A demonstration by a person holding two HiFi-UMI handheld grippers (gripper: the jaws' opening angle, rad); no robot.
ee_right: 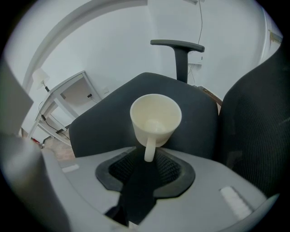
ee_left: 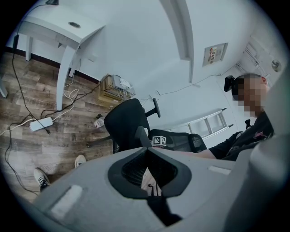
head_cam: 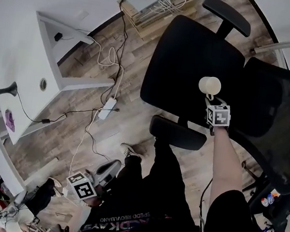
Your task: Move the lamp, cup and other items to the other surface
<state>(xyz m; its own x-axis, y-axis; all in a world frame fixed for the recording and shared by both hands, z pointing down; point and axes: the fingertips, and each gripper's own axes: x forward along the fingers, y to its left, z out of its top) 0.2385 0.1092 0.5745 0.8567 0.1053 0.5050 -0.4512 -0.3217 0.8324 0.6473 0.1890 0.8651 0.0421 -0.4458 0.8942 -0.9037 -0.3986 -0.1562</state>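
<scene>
A cream cup stands upright on the seat of a black office chair. My right gripper reaches down to it from the near side. In the right gripper view the cup faces me with its handle pointing into my right gripper. The jaws stand open, wider than the handle, whose end lies between their tips. My left gripper hangs low at my left side, far from the cup. In its own view my left gripper is slightly open and holds nothing.
A second chair's mesh back stands close on the right, and an armrest lies just before me. A white desk, a power strip and cables lie on the wood floor. A small black lamp-like object sits on a white surface at left.
</scene>
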